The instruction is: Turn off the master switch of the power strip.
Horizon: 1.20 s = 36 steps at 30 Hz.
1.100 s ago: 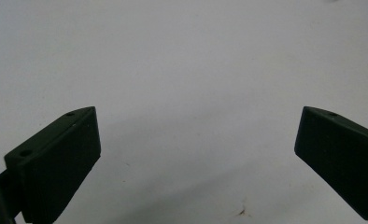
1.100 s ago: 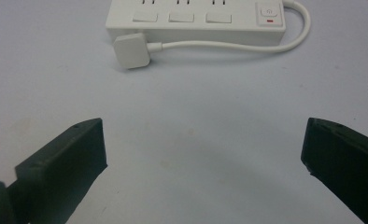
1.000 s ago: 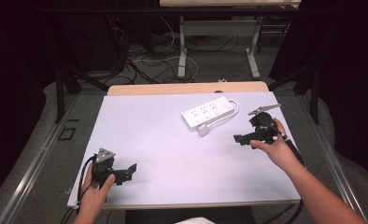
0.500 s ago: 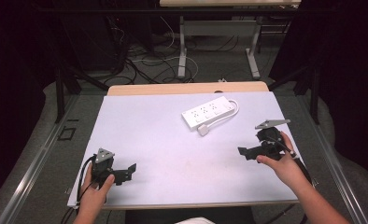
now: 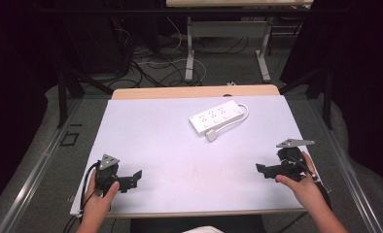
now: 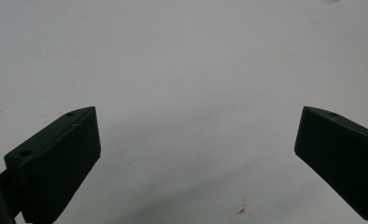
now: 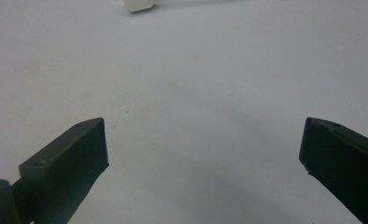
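A white power strip lies at the back middle of the white table, its cord looped round to a white plug. The plug also peeks in at the top edge of the right gripper view. My left gripper rests near the front left corner, held by a hand, jaws wide apart over bare tabletop. My right gripper sits near the front right edge, open too, nothing between its jaws. Both are well away from the power strip.
A wooden strip borders the table's far edge. Beyond it stand table legs and loose cables on the floor. A metal rail runs along the left side.
My right gripper has moved back toward the front right edge of the table, away from the power strip. The left gripper has stayed put.
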Motion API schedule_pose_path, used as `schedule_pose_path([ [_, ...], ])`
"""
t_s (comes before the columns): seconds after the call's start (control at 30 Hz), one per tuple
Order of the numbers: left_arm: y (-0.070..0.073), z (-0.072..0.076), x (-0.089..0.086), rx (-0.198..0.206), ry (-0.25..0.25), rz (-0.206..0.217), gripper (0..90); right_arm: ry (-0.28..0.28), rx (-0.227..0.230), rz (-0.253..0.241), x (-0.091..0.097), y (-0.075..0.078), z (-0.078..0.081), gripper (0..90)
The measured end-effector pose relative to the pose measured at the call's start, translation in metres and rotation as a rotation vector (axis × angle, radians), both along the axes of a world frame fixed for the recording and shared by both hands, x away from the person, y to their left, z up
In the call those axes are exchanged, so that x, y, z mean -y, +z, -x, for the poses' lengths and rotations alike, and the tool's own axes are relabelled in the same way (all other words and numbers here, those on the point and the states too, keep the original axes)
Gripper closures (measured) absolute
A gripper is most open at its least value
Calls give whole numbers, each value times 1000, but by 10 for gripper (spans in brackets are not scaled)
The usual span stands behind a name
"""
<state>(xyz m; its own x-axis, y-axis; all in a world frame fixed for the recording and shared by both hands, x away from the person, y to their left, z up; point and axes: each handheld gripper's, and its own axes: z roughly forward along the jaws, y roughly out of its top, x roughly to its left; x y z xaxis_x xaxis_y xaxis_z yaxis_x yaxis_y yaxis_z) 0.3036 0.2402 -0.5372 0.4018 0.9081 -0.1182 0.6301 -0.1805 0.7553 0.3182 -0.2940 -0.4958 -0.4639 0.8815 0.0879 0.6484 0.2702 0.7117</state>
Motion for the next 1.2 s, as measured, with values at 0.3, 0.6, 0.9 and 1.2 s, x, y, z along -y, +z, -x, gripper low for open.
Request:
schedule_pose_path([
  [0.3, 0, 0, 0, -8, -6, -7, 3, -68, 34, -10, 17, -15, 16, 11],
  [0.6, 0, 0, 0, -7, -6, -8, 3, -125, 61, -23, 31, -30, 24, 11],
  [0.9, 0, 0, 0, -8, -7, -7, 3, -173, 56, -29, 44, -42, 25, 12],
  [1.2, -1, -1, 0, -6, -6, -3, 3, -235, 53, -63, 60, -52, 28, 19],
])
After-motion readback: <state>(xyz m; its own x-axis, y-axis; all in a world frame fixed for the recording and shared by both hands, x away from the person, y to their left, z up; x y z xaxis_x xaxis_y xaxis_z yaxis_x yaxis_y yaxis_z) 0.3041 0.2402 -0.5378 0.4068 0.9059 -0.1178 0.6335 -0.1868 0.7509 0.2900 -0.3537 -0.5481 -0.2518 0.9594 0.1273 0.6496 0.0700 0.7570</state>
